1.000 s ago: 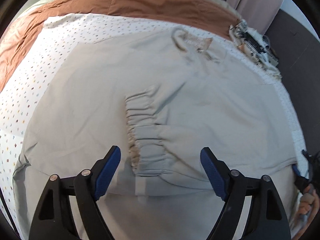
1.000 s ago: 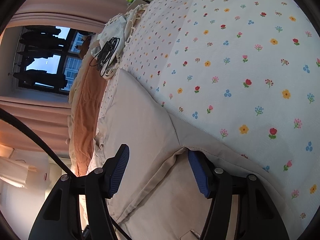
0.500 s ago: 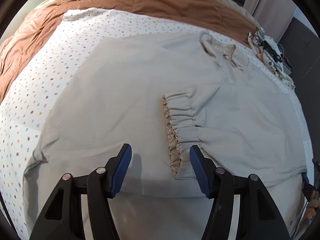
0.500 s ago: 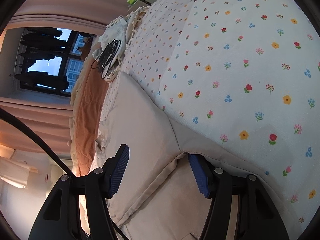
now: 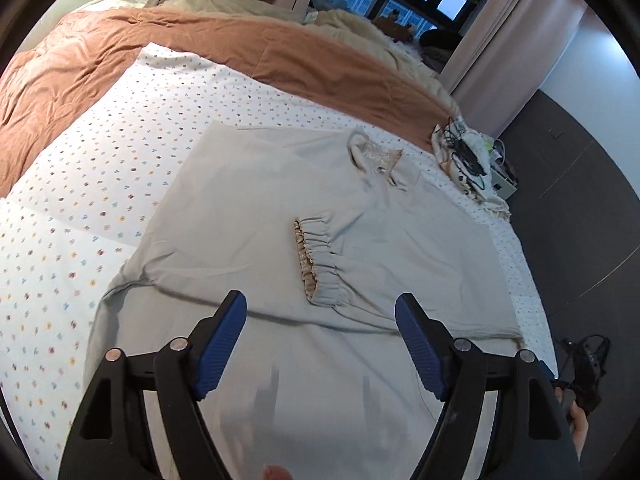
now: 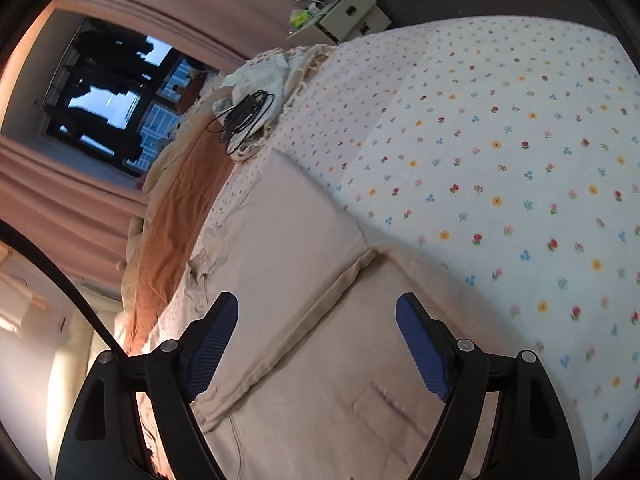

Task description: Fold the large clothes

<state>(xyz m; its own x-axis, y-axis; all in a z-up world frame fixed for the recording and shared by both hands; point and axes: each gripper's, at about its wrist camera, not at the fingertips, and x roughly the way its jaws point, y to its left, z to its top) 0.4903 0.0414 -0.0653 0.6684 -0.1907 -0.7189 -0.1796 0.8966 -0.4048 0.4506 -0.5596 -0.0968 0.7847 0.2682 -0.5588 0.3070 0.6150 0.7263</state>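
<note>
Left gripper (image 5: 320, 344) jaws wide apart, empty, above the grey garment (image 5: 256, 208) spread flat on the flowered bedsheet (image 5: 100, 168). Right gripper (image 6: 316, 344) also spread, holding nothing, over the garment's folded edge.

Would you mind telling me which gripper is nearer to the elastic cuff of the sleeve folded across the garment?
Left. The left gripper hovers open just short of the elastic cuff. The right gripper is open over the garment's side edge; no cuff shows in its view.
</note>
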